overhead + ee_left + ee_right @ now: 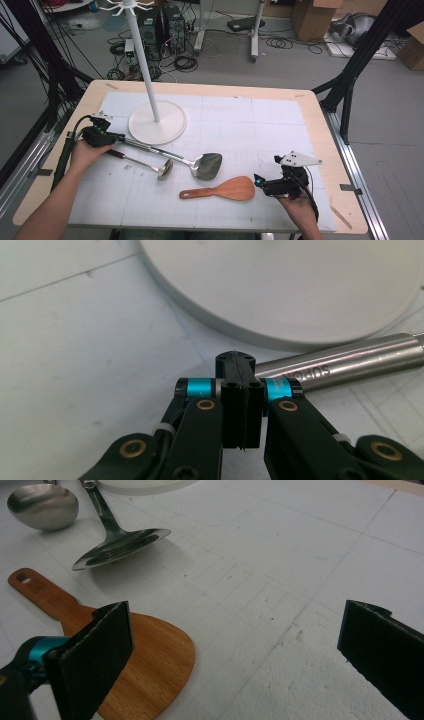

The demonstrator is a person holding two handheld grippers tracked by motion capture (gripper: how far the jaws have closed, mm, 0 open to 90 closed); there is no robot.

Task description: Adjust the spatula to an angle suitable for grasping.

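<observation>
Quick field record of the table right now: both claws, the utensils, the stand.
left claw: shut, jaws pressed together beside the steel spatula handle
right claw: open, nothing between jaws, next to wooden spatula
steel spatula: flat on mat, handle toward left claw
ladle: lying beside steel spatula
hook stand: upright, round base on mat

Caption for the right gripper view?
Open right tongs hover beside the flat wooden spatula on the white table.
</observation>
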